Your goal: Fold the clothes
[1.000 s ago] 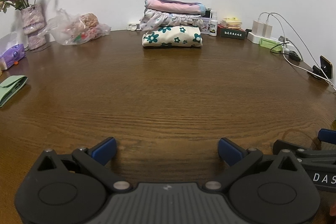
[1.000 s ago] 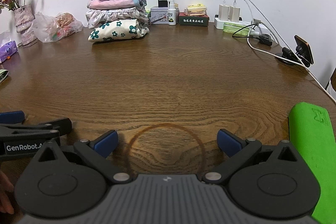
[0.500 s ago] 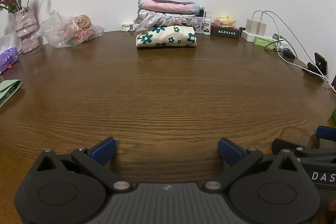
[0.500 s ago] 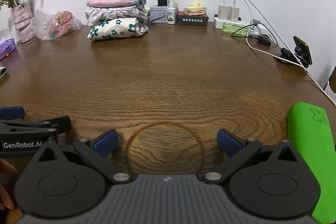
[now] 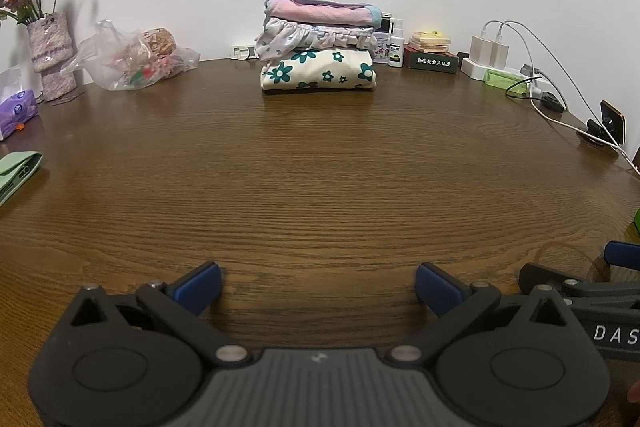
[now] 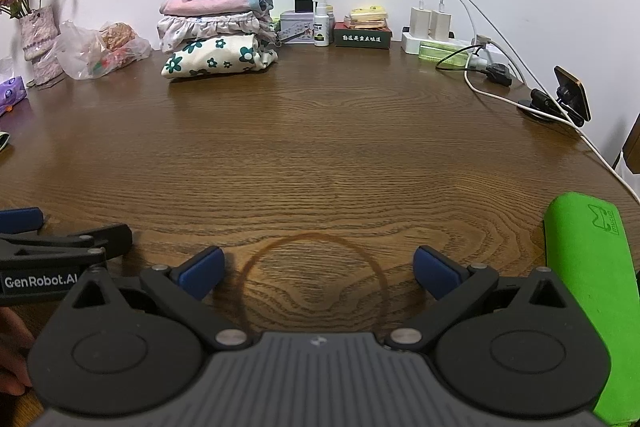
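A stack of three folded clothes rests at the far edge of the brown wooden table: a pink piece on top, a frilled pale one in the middle, a cream one with teal flowers at the bottom. The same stack appears at the back left in the right wrist view. My left gripper hovers low over the near table, open, nothing between its blue pads. My right gripper is likewise open and empty, beside the left one. Each gripper shows at the edge of the other's view.
A vase with dried flowers and a plastic bag stand at the back left. Chargers, cables, a small bottle and boxes line the back right. A bright green pad lies near right; a pale green folded cloth lies far left.
The left wrist view has shifted slightly, so the clothes stack sits a little left of where it was. Both grippers stay open and empty.
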Demonstrator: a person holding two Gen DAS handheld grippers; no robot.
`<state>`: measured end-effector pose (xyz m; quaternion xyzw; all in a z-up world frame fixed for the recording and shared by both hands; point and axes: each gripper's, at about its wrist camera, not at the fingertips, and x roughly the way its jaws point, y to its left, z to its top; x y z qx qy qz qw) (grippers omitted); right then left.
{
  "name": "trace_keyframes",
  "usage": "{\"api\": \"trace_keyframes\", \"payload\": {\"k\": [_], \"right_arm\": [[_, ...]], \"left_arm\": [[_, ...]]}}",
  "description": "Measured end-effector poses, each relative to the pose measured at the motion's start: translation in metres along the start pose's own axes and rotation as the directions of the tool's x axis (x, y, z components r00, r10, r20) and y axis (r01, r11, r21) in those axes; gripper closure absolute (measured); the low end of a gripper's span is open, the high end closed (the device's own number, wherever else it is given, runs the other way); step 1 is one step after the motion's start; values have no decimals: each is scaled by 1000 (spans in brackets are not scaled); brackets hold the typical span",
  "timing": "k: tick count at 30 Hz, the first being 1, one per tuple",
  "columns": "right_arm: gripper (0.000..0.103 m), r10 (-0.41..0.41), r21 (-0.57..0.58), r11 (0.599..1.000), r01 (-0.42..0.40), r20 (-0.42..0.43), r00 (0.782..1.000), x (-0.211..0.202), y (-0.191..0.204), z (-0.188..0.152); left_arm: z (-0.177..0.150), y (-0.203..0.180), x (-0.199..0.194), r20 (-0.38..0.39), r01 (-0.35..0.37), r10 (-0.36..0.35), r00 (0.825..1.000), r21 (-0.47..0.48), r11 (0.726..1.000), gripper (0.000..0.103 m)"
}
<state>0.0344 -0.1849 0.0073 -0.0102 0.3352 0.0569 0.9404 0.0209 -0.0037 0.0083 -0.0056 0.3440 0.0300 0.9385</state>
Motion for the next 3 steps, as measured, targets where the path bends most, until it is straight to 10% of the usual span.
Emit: {"api": "trace_keyframes", "payload": {"k": [3], "right_arm": [[1,0,1,1000,0,0,1000,0,0,0]], "left_arm": [[0,0,0,0,0,0,1000,0,1000,0]]}}
